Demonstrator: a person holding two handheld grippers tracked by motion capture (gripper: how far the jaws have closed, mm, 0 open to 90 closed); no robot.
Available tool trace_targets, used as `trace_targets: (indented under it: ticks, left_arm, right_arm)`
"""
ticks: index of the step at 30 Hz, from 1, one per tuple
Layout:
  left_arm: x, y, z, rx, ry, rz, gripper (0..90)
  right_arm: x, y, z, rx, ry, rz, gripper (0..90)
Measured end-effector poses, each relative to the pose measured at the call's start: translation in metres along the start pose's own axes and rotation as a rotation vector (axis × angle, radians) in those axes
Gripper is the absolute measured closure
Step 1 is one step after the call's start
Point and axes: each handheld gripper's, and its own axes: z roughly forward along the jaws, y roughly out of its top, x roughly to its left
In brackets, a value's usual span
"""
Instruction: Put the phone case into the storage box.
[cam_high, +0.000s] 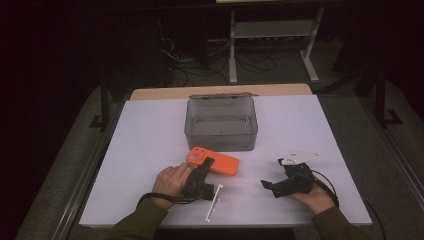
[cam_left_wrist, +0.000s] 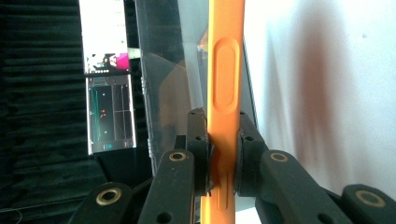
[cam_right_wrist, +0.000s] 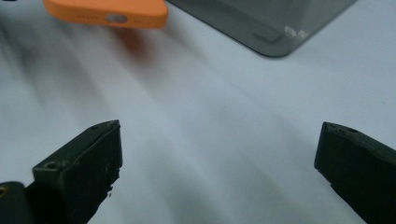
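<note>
Orange phone at frame centre, just below grey box, pinched by its edges in left gripper. Right gripper wide open, empty. Narrow edge grip, so phone could twist out and drop.

the right gripper looks low across the white table, its two black jaws standing wide apart at seven and four o'clock with bare surface between them. at eleven o'clock lies the end of an orange phone case, its port slot and small holes facing the camera. at one o'clock sits a corner of the smoky clear box, just beside the case.
</note>
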Motion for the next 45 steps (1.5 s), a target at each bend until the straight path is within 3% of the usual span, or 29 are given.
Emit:
trace_targets:
  ticks: [11, 32, 45]
  left_arm:
    - [0.003, 0.000, 0.000, -0.012, -0.017, -0.046, 79.6]
    - [0.015, -0.012, 0.002, -0.064, -0.092, -0.267, 79.6]
    - [0.022, -0.016, 0.002, -0.085, -0.112, -0.338, 79.6]
  right_arm:
    - [0.000, -0.001, -0.001, -0.005, -0.003, -0.014, 0.5]
    - [0.001, 0.000, 0.000, -0.007, -0.003, -0.025, 0.5]
    - [0.002, 0.000, 0.000, -0.002, -0.004, -0.026, 0.5]
